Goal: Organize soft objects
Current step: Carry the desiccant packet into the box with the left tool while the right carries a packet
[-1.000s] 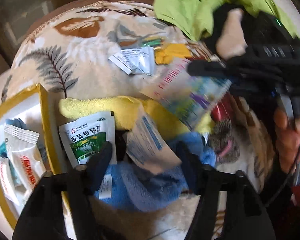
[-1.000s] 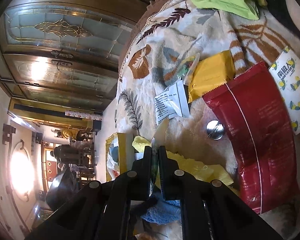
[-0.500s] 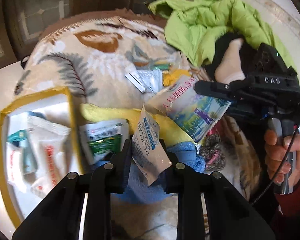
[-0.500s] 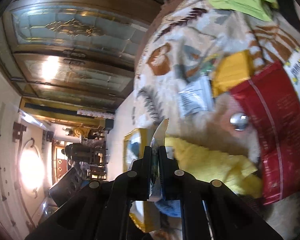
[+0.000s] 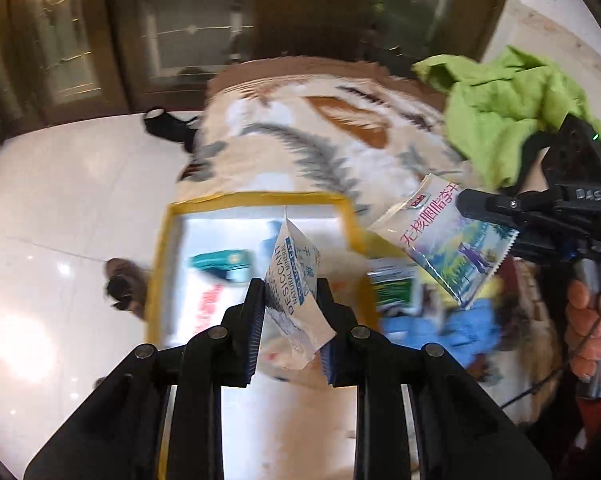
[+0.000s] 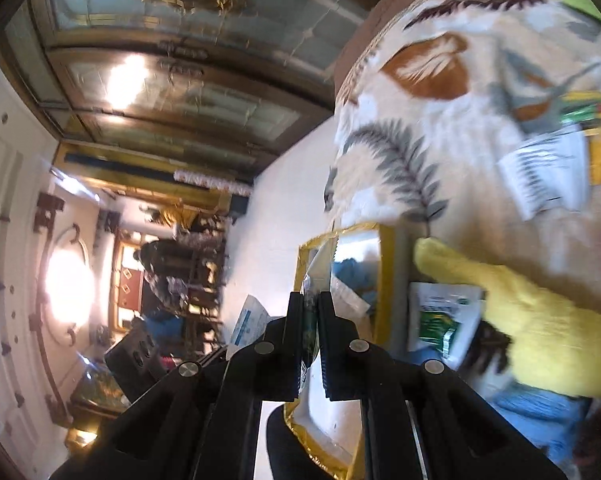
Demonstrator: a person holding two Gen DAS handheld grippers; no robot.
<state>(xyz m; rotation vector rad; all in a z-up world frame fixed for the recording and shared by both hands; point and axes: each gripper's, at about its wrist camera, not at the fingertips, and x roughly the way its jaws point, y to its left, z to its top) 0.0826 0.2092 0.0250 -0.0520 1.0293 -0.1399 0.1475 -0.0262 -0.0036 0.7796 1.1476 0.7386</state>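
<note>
The left hand-held gripper (image 5: 290,300) is grasping a white desiccant sachet (image 5: 294,280) between its two fingers, holding it upright and slightly tilted above the yellow-rimmed box (image 5: 256,200). Inside that box, a teal packet (image 5: 220,261) and a white packet with red lettering (image 5: 204,312) are lying, both blurred. The box is sitting at the edge of a cream blanket with a leaf print (image 5: 320,136), beside a glossy white floor (image 5: 60,200).

The right hand-held gripper (image 5: 490,208) is reaching in from the right side of the left wrist view, a person's hand (image 5: 588,320) wrapping its handle. Its fingers are clenched on a snack pouch with pink Chinese lettering and a landscape picture (image 5: 448,240), which is hanging in the air just right of the box. In the right wrist view the same pouch (image 6: 310,312) is showing edge-on between the nearly closed fingers (image 6: 296,320), with the box (image 6: 386,280) beyond it.

On the blanket, a yellow towel (image 6: 520,320) is lying next to a white and green sachet (image 6: 440,320), with a blue cloth (image 5: 440,328) below them. A lime green garment (image 5: 508,104) is bunching at the far right, and a white printed sachet (image 6: 548,168) is resting further up the blanket
</note>
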